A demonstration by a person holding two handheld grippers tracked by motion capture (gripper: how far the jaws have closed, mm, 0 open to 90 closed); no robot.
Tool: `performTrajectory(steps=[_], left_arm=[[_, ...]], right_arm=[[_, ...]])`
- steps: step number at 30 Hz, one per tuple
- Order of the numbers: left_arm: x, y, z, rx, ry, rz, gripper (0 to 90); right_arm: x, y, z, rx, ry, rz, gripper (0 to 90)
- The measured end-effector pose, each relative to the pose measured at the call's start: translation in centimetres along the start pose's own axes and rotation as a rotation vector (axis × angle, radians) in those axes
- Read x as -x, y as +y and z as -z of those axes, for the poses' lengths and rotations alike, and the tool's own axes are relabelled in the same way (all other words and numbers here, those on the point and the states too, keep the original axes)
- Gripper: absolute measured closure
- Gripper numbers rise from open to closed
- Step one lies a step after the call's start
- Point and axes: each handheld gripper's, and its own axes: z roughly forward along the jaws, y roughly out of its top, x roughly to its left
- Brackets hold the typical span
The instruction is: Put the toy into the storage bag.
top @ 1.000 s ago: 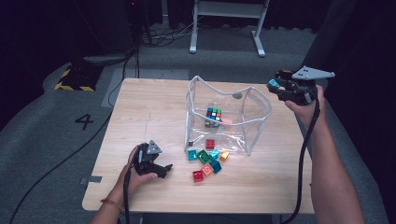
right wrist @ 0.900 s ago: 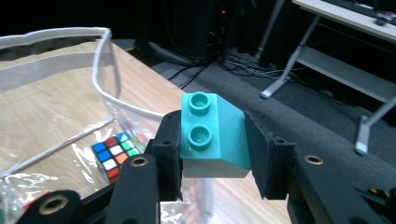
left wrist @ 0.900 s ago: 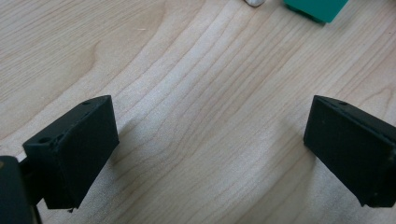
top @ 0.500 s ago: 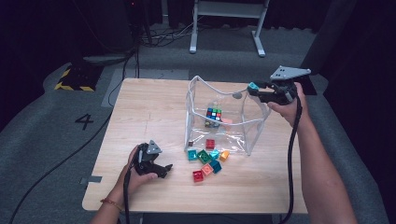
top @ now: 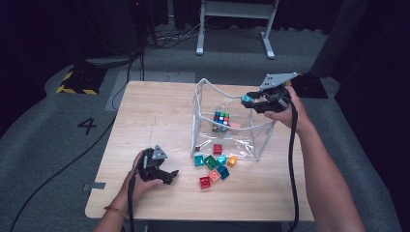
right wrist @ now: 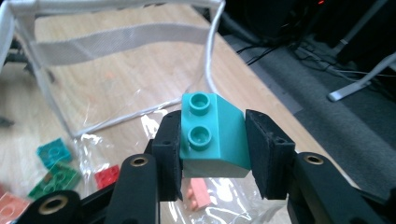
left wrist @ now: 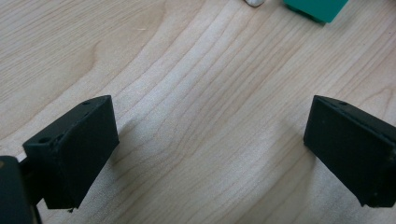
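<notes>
A: Left gripper (top: 162, 175) is sitting released on the table (top: 159, 116), loose bricks (top: 212, 166) just ahead of it.

B: Right gripper (top: 249, 100) is clamping the teal brick (right wrist: 210, 133), hovering at the clear bag (top: 227, 130) rim, cube (top: 221, 119) below. It has moved in over the bag since earlier. "4" (top: 87, 125) is marked on the floor.

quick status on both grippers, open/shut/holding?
Left gripper: open, nothing between its jaws, low over the table.
Right gripper: shut on a teal brick, at the clear bag's rim.
</notes>
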Motion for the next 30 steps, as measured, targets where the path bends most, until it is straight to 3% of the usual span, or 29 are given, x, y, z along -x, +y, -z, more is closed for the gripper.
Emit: performTrajectory(steps=[6,13,17,22,26,30], left_arm=[[0.0,0.0,0.0,0.0,0.0,0.0,3.2],[0.0,0.0,0.0,0.0,0.0,0.0,3.2],[0.0,0.0,0.0,0.0,0.0,0.0,3.2],[0.0,0.0,0.0,0.0,0.0,0.0,3.2],[0.0,0.0,0.0,0.0,0.0,0.0,3.2],[0.0,0.0,0.0,0.0,0.0,0.0,3.2]], right_arm=[[0.2,-0.2,-1.1,-0.12,0.042,0.035,59.3],[1.2,-0.7,-1.8,-0.259,0.021,0.053,59.3],[1.8,-1.4,-2.0,-0.321,0.02,0.02,59.3],[2.4,-1.9,-1.9,-0.421,0.016,0.039,59.3],[2.6,-2.2,-1.8,-0.464,0.024,0.04,59.2],[2.6,-2.4,-1.8,-0.47,0.035,0.042,59.1]])
